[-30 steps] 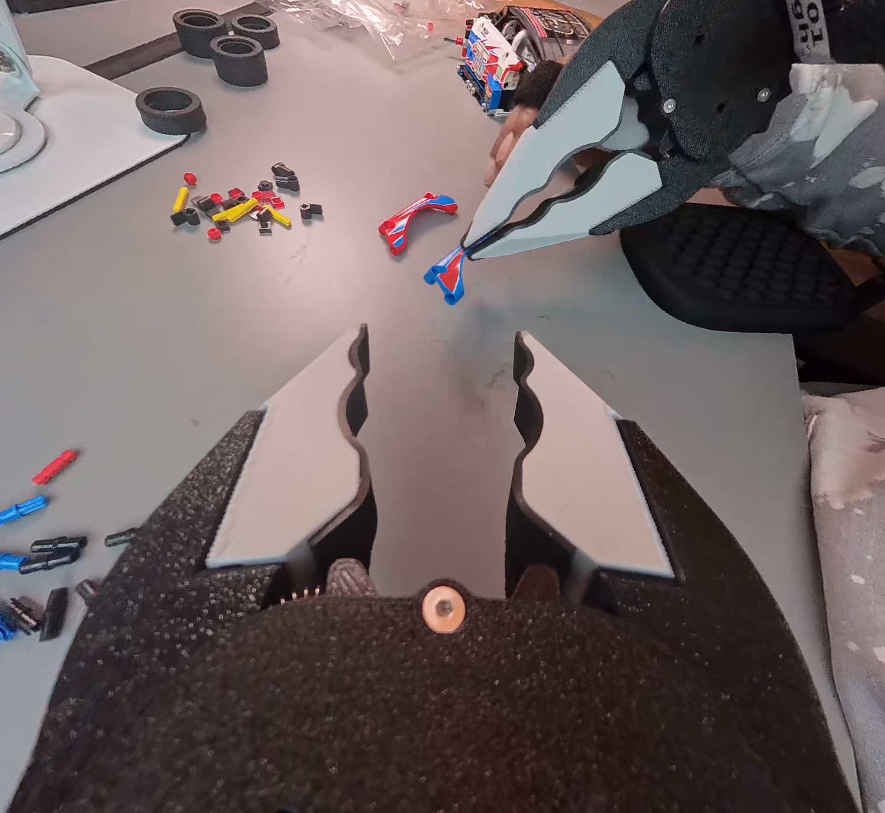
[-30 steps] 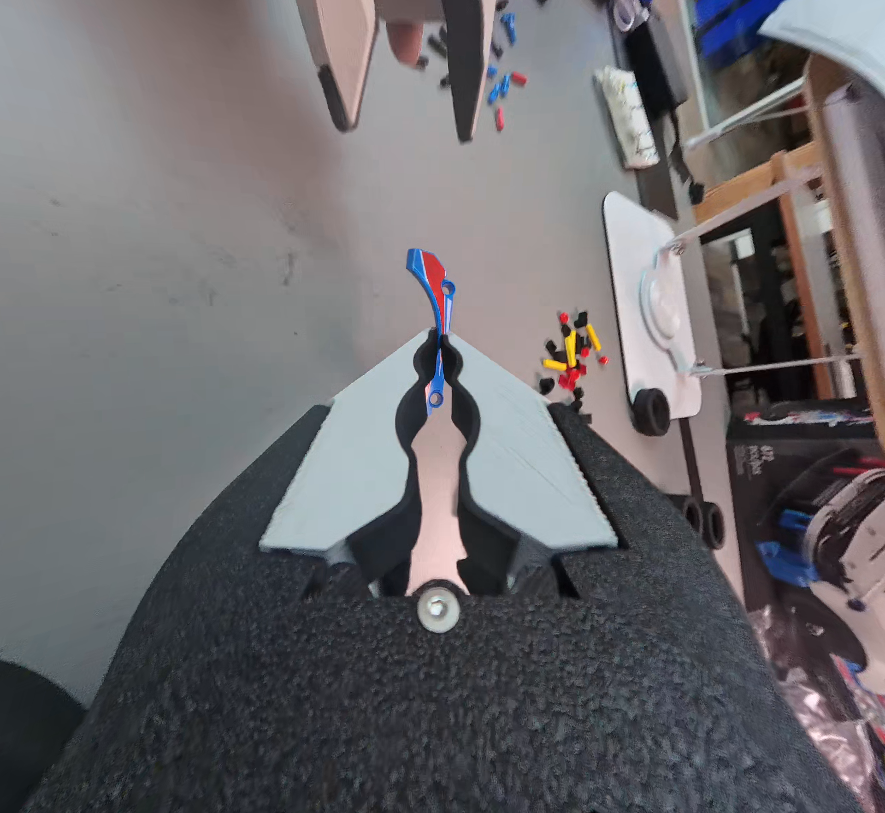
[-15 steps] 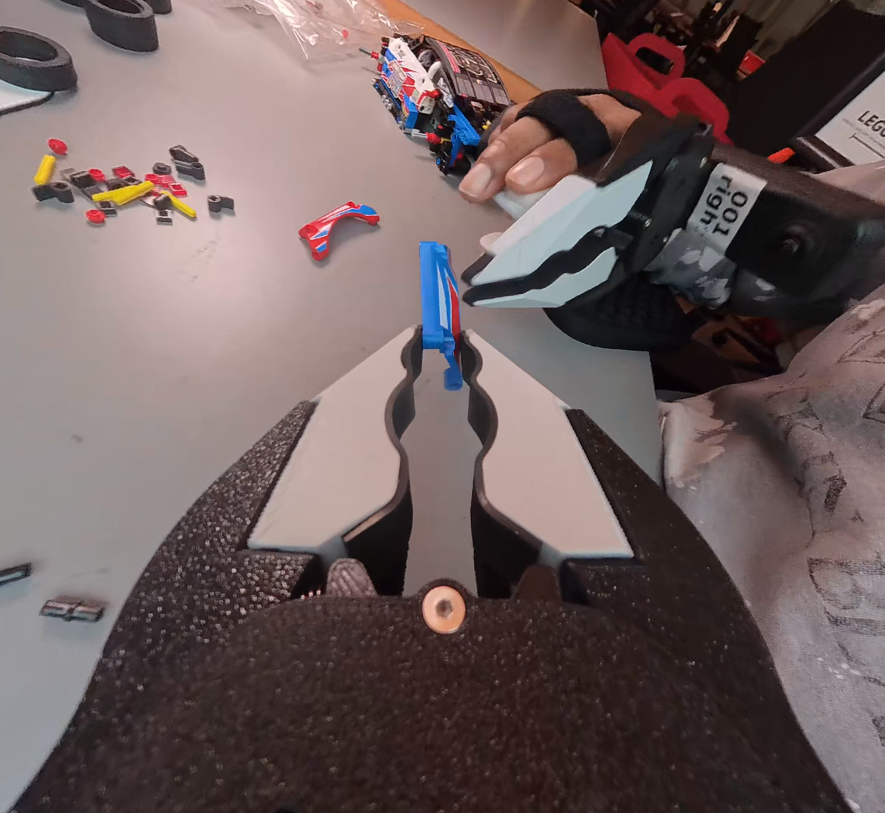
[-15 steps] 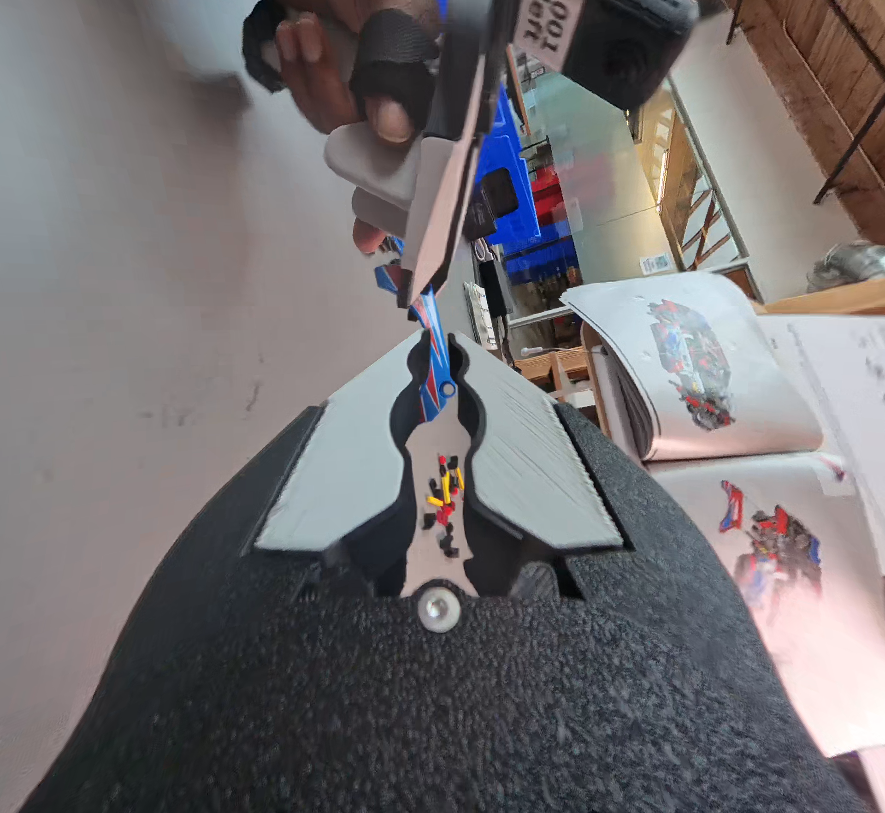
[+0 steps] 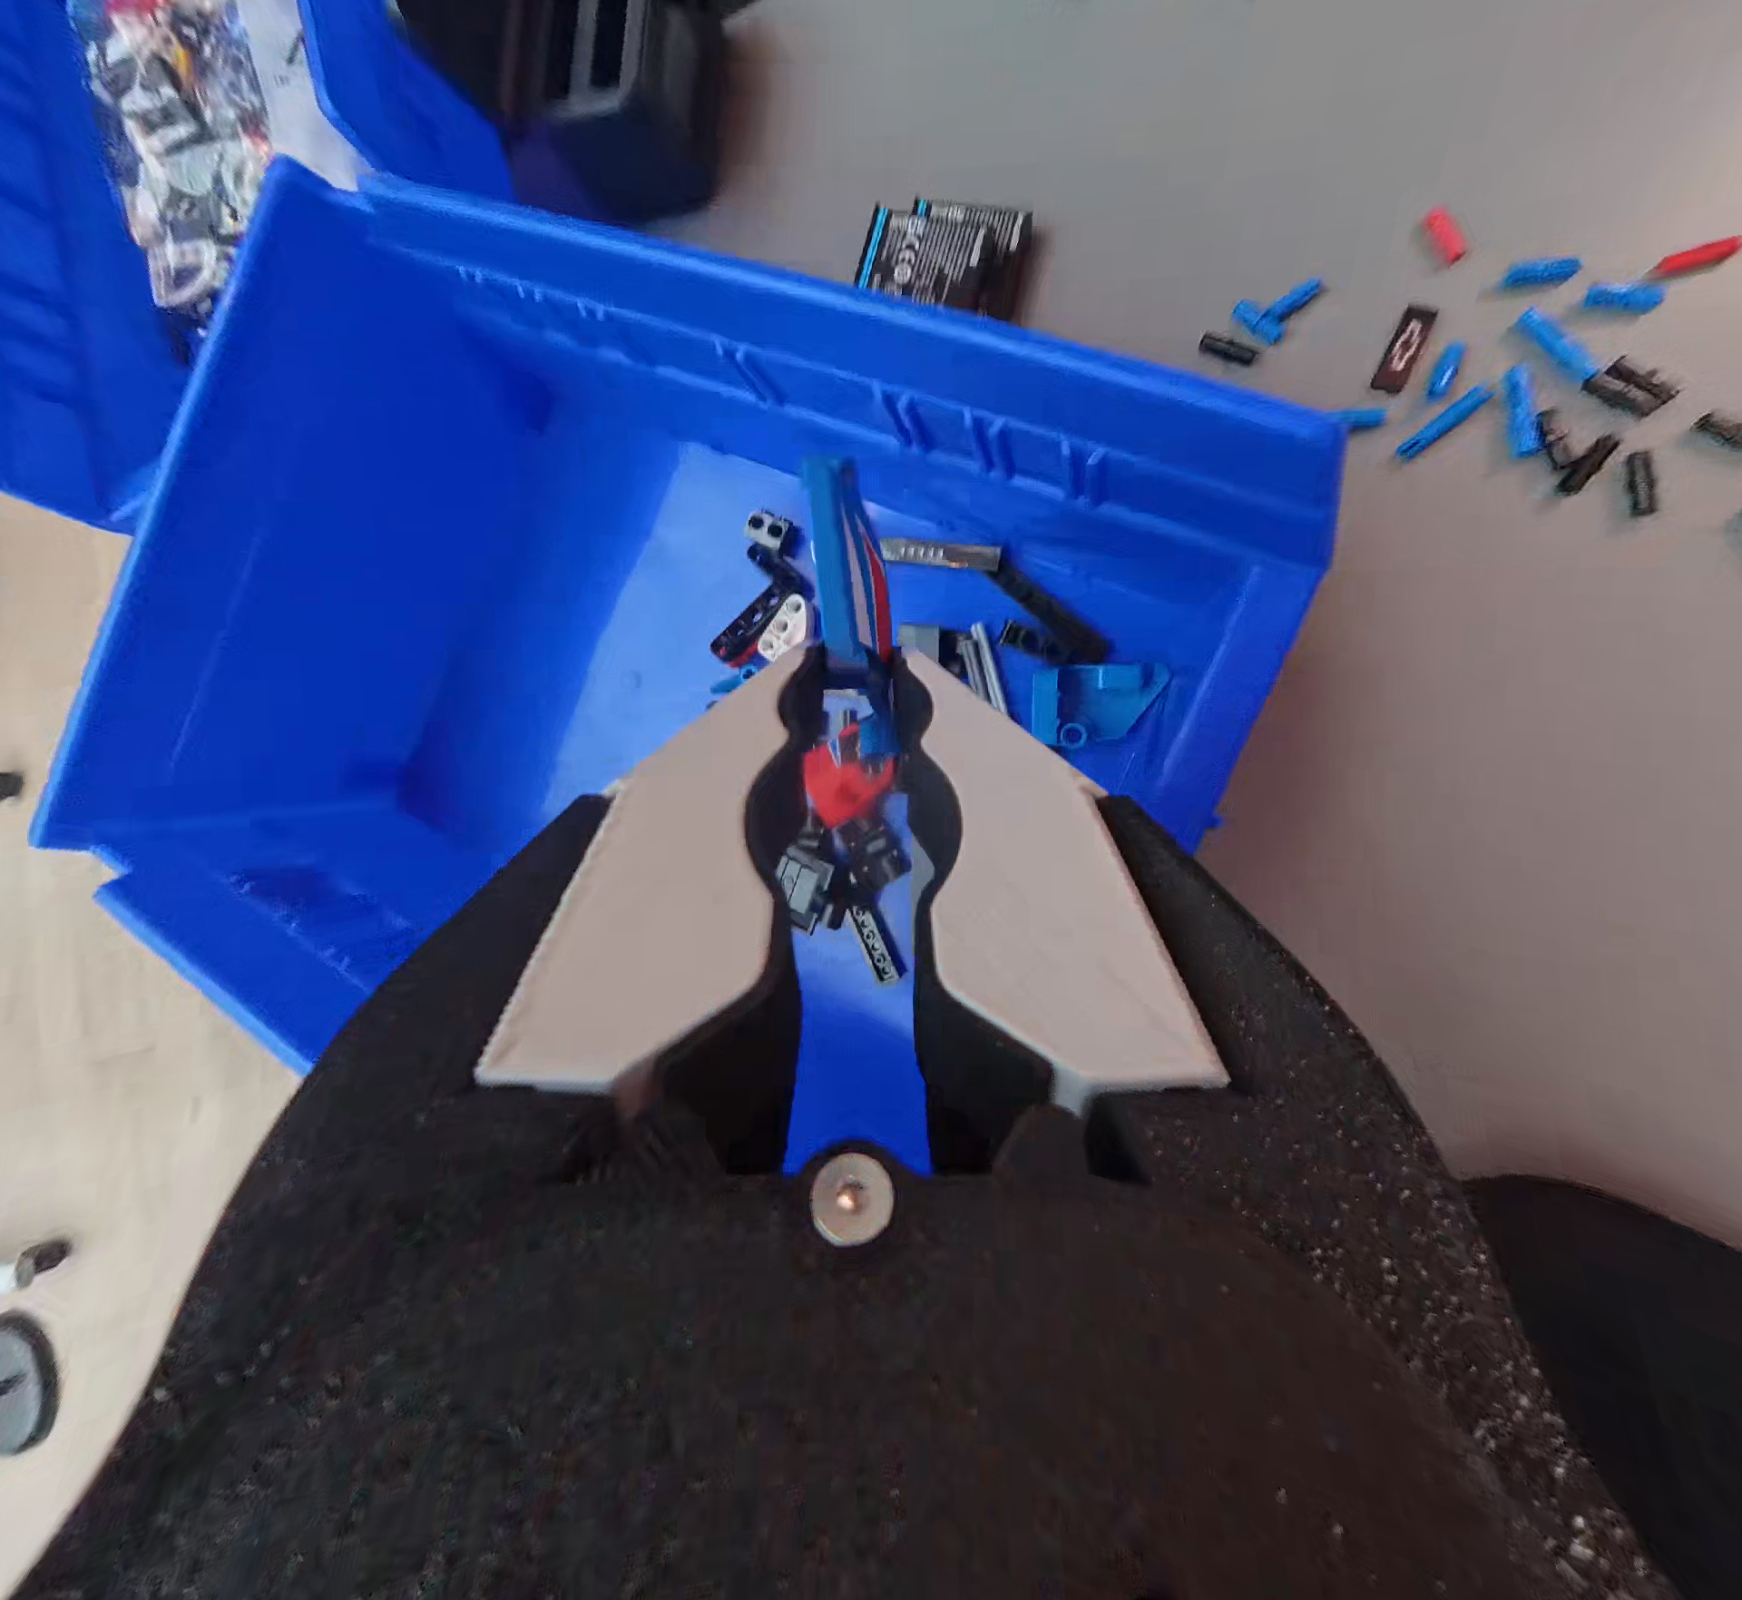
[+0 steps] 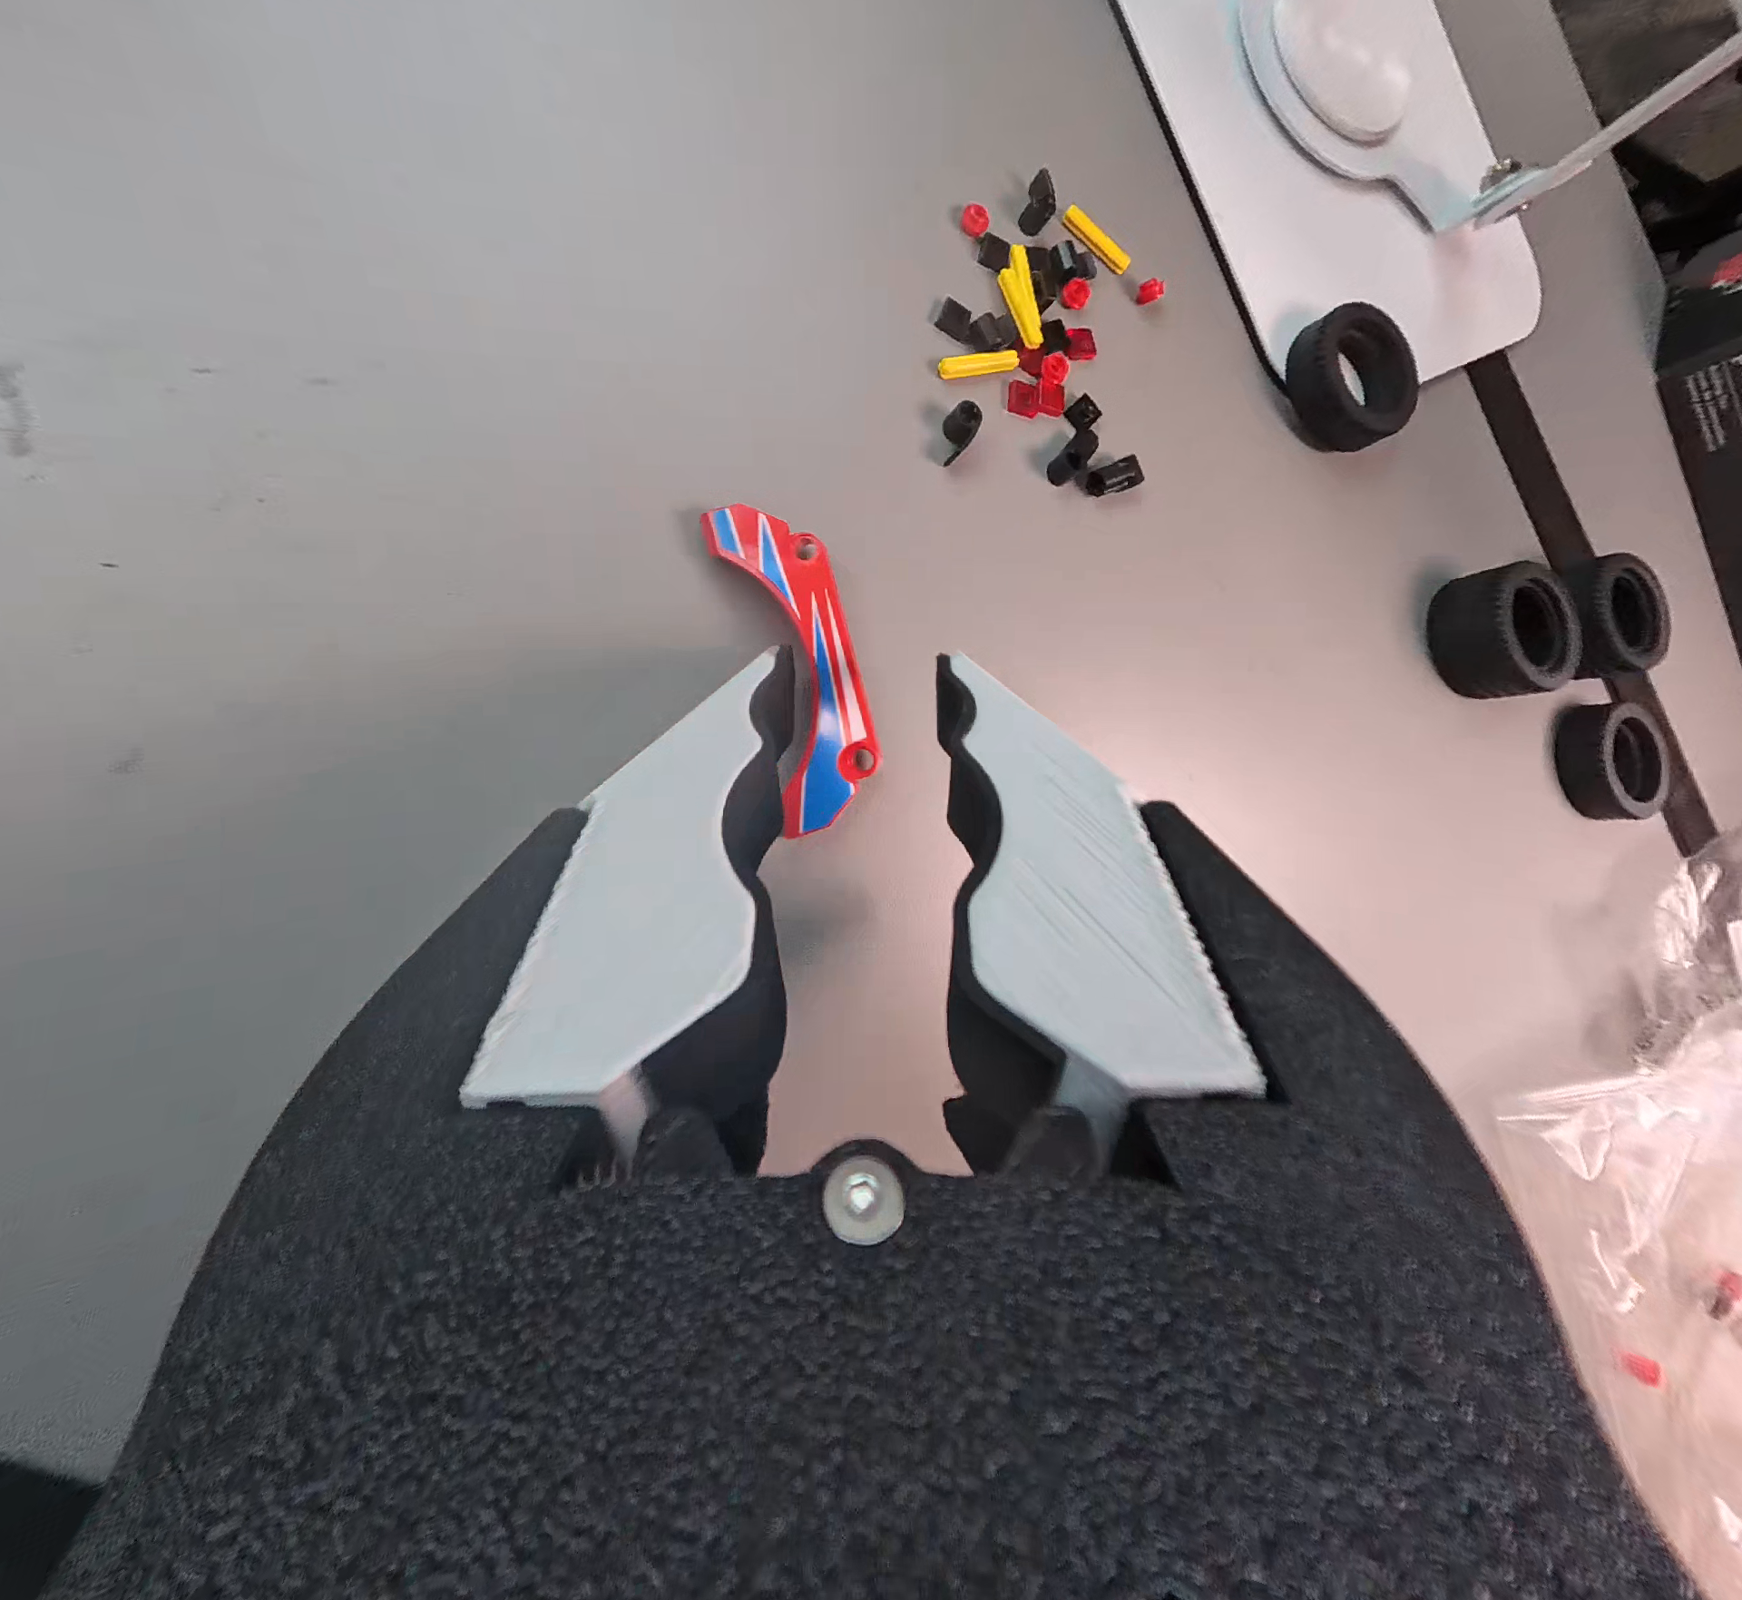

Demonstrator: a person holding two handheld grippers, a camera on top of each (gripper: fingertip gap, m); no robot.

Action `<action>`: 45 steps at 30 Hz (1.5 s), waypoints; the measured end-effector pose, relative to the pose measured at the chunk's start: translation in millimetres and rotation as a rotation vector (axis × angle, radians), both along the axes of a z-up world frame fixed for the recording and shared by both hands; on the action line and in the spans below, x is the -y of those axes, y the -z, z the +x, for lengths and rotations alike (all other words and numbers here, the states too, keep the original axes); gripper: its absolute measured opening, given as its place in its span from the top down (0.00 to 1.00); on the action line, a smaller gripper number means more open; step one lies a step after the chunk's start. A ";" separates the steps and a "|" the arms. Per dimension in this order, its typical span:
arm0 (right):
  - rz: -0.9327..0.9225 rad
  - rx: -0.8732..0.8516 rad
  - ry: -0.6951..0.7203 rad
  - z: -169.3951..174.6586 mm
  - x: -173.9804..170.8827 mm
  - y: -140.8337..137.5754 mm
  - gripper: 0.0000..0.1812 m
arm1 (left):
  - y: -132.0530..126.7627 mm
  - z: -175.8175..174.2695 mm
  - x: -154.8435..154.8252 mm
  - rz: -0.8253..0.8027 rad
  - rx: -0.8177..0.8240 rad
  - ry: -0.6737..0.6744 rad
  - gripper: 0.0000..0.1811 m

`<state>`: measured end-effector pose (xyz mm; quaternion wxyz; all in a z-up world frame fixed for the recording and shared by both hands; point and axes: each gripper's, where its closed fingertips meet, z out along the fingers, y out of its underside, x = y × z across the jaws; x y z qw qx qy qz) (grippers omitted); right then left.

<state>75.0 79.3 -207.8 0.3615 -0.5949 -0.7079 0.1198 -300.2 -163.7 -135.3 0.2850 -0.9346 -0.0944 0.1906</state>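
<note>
While the left gripper (image 5: 853, 659) is pinched closed on a curved blue panel piece (image 5: 842, 574), that piece stands out forward past the fingertips, its long axis running along the fingers and away from the camera. It hangs over the open blue bin (image 5: 311, 574), above the bin's right-hand part, where a scatter of loose toy-brick parts (image 5: 952, 650) lies on the floor of the bin: black beams, grey bits, a white and a blue piece, some showing through the gap between the fingers. Whether the panel touches any of them cannot be told; the view is slightly blurred. Beyond the bin's far wall, on the grey bench (image 5: 1320, 93), lie a dark flat packet (image 5: 943, 258) and, to the right, a spread of small blue, black and red pins (image 5: 1527, 376).

On the other side, the right gripper (image 6: 858, 659) is spread open, low over the bench, with nothing held. A curved red panel with blue and white stripes (image 6: 815, 668) lies flat between its fingers, close against the left finger's inner edge, well clear of the right finger. Its long axis runs nearly along the fingers, the far end leaning left past the tips. Farther off to the right sits a heap of small yellow, red and black parts (image 6: 1037, 320), then four black tyres (image 6: 1508, 631) and a white base plate (image 6: 1339, 74).
</note>
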 end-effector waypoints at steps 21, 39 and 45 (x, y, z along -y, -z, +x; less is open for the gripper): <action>0.793 -0.499 -0.441 -63.9 108.6 -103.9 0.99 | -59.2 282.9 -90.2 0.477 0.832 0.852 0.74; 0.091 -0.801 -0.107 -33.9 55.6 -146.5 0.77 | -92.1 67.5 -46.1 0.413 -0.210 0.150 0.93; -0.007 -0.789 -0.043 -29.8 41.5 -133.6 0.76 | -33.7 -0.9 10.9 0.107 -0.173 -0.106 0.95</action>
